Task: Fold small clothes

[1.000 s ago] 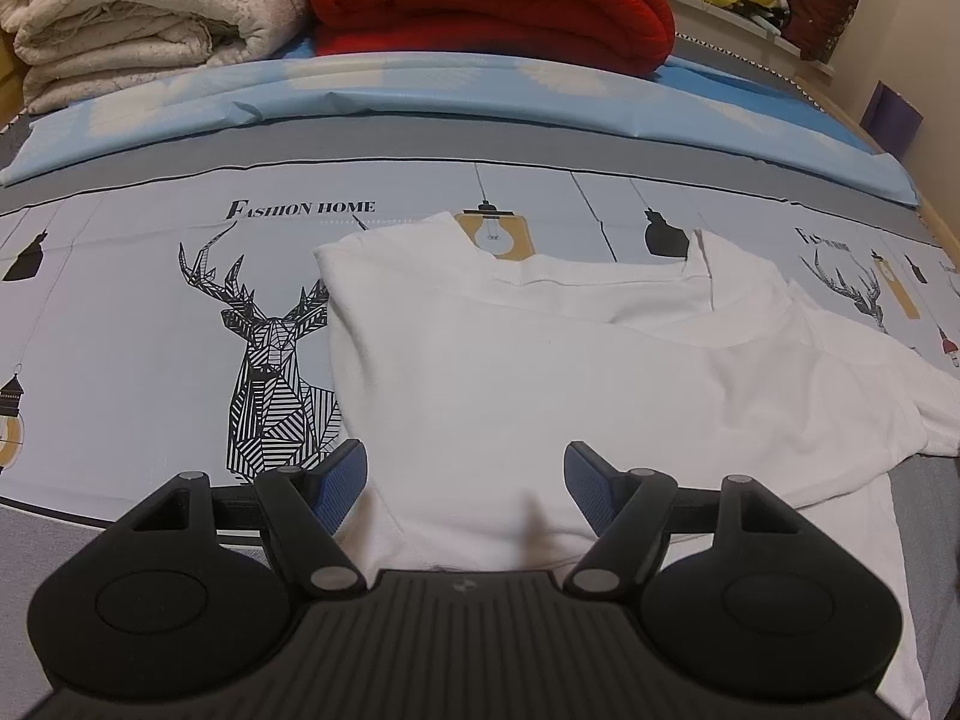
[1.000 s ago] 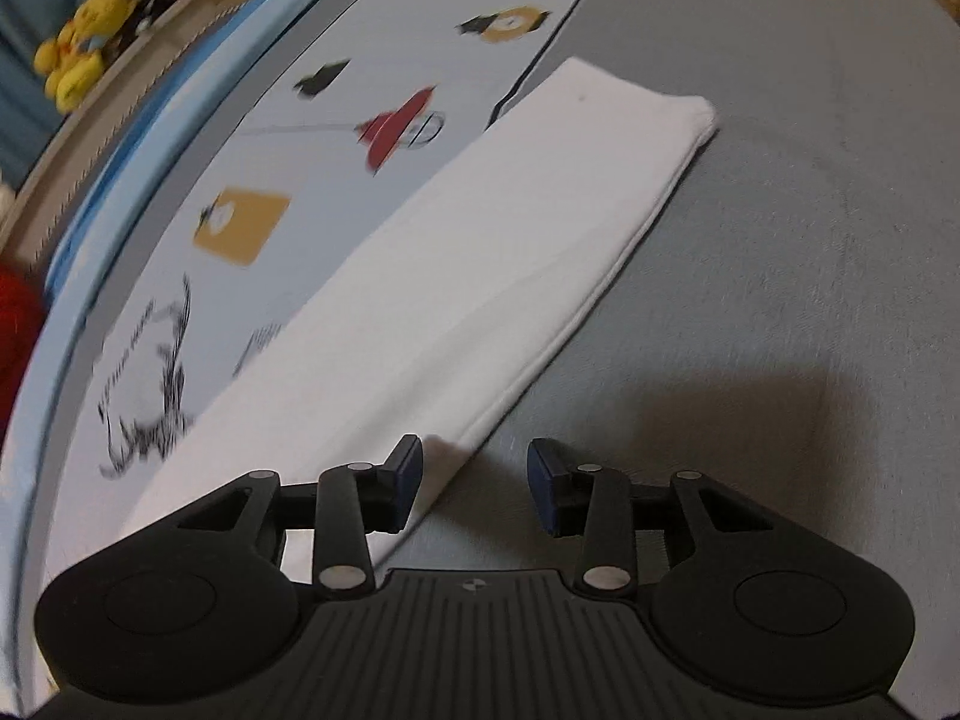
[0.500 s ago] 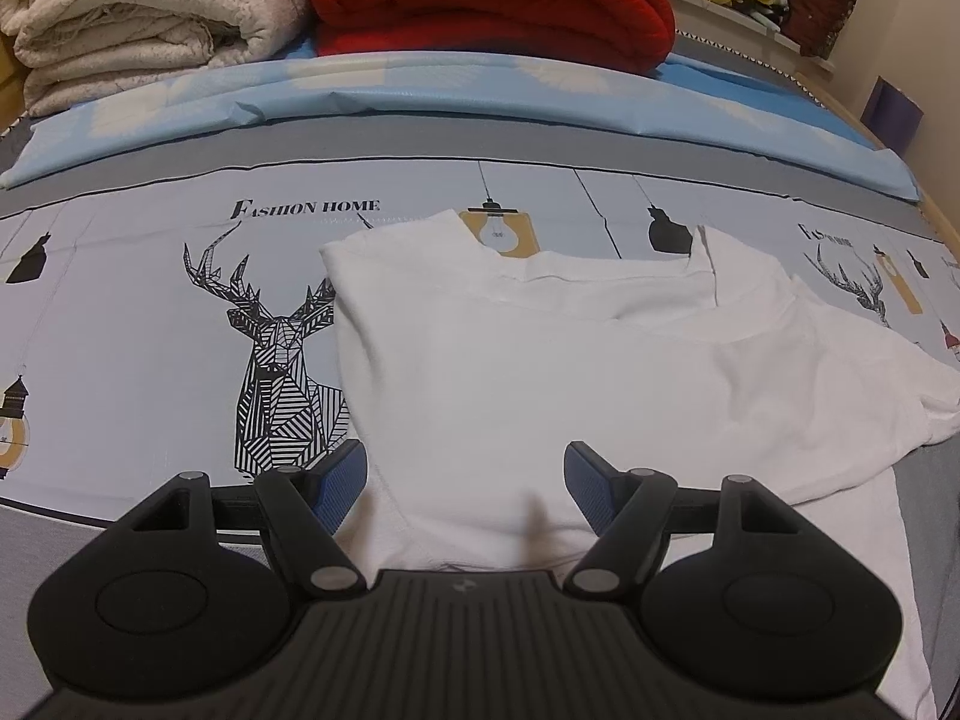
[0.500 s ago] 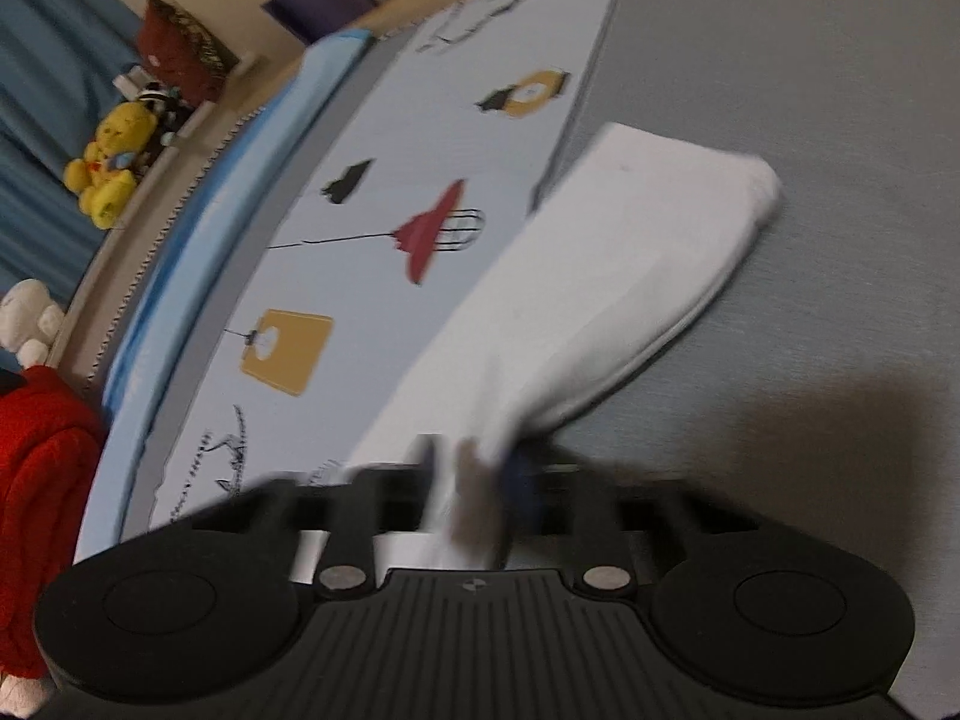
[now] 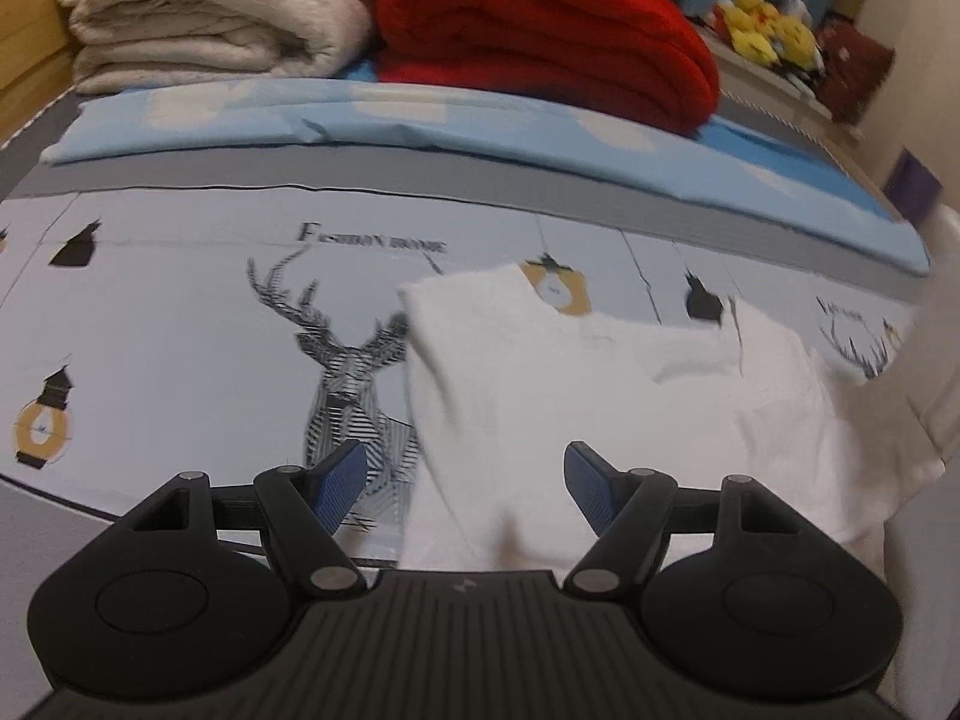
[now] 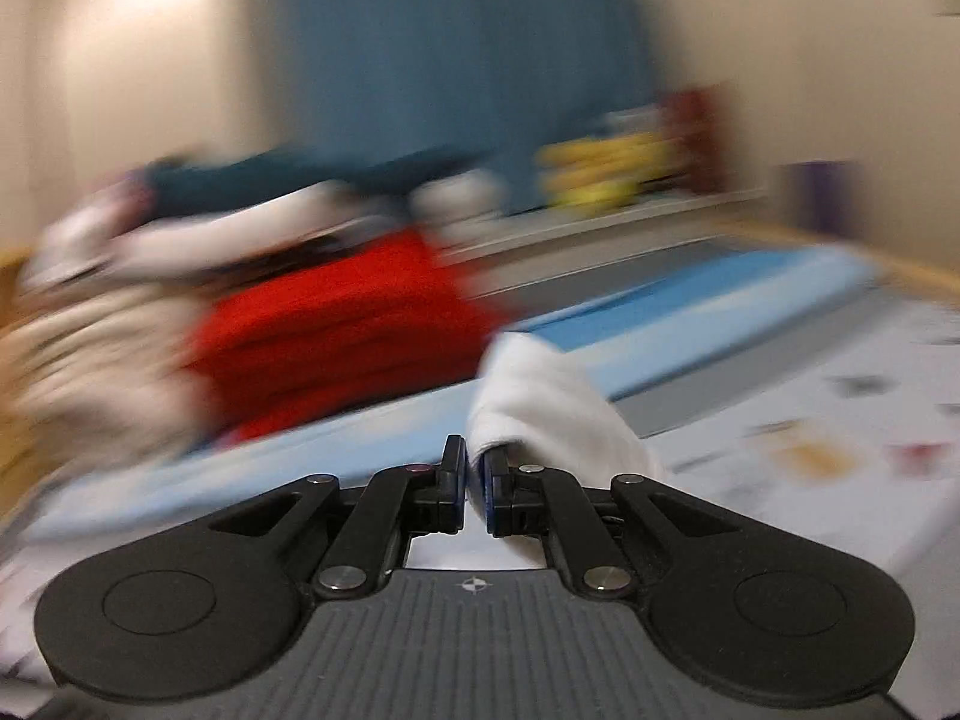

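A white T-shirt [image 5: 600,396] lies on the printed bed sheet [image 5: 180,348], its left side folded in. My left gripper [image 5: 462,480] is open just above the shirt's near edge, holding nothing. My right gripper [image 6: 475,480] is shut on a fold of the white shirt [image 6: 540,402] and holds it lifted off the bed; that view is heavily blurred by motion. A raised strip of the shirt [image 5: 936,360] shows at the right edge of the left wrist view.
A folded red blanket [image 5: 540,30] and a cream blanket [image 5: 210,12] are stacked at the head of the bed on a light blue sheet [image 5: 420,126]. Yellow plush toys [image 5: 768,30] sit on a ledge at the far right.
My right gripper closed on the shirt's right edge and swung it up off the bed, turning toward the blankets. My left gripper stayed open and shifted slightly.
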The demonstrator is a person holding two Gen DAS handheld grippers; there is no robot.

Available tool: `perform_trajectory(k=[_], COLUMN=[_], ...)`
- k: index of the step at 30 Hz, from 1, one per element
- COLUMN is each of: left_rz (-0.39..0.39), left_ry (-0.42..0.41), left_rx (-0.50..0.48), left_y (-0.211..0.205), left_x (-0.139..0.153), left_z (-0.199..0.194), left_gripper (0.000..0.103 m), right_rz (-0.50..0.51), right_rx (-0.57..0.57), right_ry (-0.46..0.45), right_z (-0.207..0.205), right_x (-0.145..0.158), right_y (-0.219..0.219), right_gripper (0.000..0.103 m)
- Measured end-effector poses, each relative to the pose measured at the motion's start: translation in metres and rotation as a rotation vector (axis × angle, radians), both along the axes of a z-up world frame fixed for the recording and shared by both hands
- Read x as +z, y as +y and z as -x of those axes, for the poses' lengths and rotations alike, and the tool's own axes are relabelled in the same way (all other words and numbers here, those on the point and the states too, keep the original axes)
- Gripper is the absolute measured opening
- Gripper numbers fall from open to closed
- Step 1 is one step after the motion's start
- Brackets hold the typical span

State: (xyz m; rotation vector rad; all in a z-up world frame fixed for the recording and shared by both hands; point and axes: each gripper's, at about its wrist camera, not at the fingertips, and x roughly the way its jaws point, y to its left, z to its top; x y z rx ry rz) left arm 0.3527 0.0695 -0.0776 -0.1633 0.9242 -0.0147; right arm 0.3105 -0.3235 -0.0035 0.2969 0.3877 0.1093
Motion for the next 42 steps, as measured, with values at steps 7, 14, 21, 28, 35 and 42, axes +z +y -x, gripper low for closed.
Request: perform_trajectory(k=[7, 14, 21, 28, 35, 42], left_rz=[0.034, 0.045, 0.065, 0.017, -0.18, 0.267], left_ry=[-0.003, 0.013, -0.005, 0.032, 0.087, 0.131], left_rx=[0.068, 0.063, -0.004, -0.131, 0.039, 0.519], left_y=[0.022, 0.012, -0.036, -0.108, -0.107, -0.007], left_x=[0.006, -0.002, -0.016, -0.05, -0.08, -0.078], left_z=[0.001, -0.002, -0.013, -0.024, -0.028, 0.0], left_gripper=[0.077, 0.077, 0.072, 0.075, 0.065, 0.062], right_rz=[-0.175, -0.203, -0.203, -0.333, -0.327, -0.339], right_rx=[0.241, 0.001, -0.062, -0.108, -0.104, -0.125], right_ry=[0.408, 0.465, 0.681, 0.825, 0.838, 0.848], right_z=[0.004, -0.008, -0.022, -0.025, -0.028, -0.03], right_x=[-0.028, -0.055, -0.102, -0.144, -0.145, -0.144], right_y=[0.077, 0.038, 0.045, 0.032, 0.034, 0.033], right_gripper=[0.014, 0.023, 0.024, 0.022, 0.018, 0.014])
